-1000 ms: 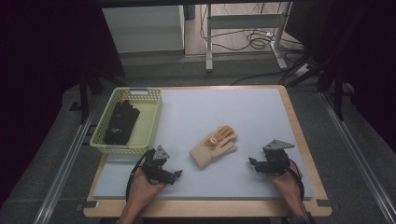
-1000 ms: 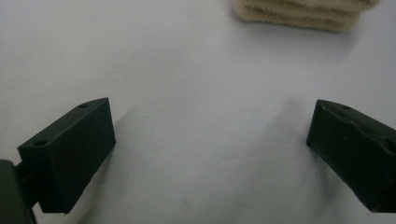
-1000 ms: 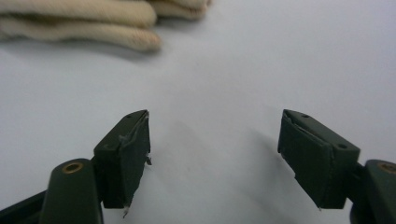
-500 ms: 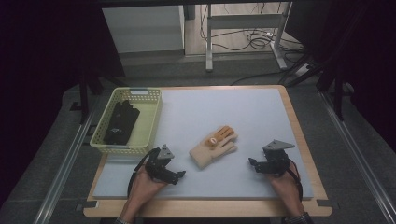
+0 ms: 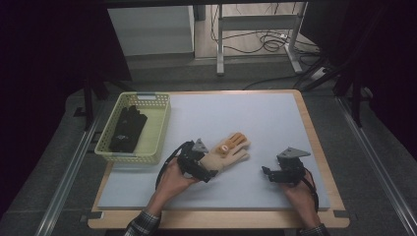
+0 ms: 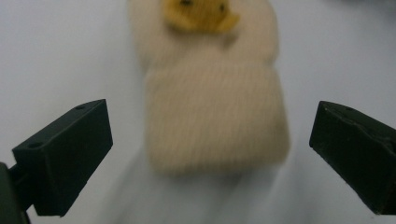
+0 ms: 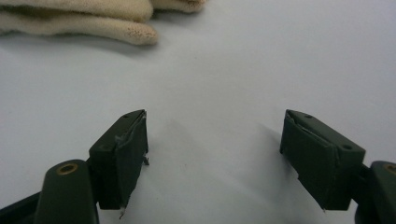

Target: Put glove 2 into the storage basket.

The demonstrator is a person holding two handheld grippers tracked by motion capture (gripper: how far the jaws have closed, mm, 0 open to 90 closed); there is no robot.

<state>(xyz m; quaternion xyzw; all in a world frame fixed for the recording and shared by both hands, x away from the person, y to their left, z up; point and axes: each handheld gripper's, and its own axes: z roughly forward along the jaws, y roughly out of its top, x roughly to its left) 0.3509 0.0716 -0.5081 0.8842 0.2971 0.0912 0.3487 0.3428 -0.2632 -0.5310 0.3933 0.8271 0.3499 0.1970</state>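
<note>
Cream knit glove [image 5: 227,153] not yet grasped; left gripper [image 6: 205,158] fingers wide astride cuff, basket [image 5: 156,129] at 10 o'clock; right gripper [image 5: 267,172] fingers wide, idle.

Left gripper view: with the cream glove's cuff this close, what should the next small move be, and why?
Probably ease the left gripper forward a touch, then close on the cuff of the cream glove. Its fingers stand wide open on either side of the cuff, which lies flat on the table just ahead of them, not yet between them. The right gripper rests open, apart from the glove.
</note>
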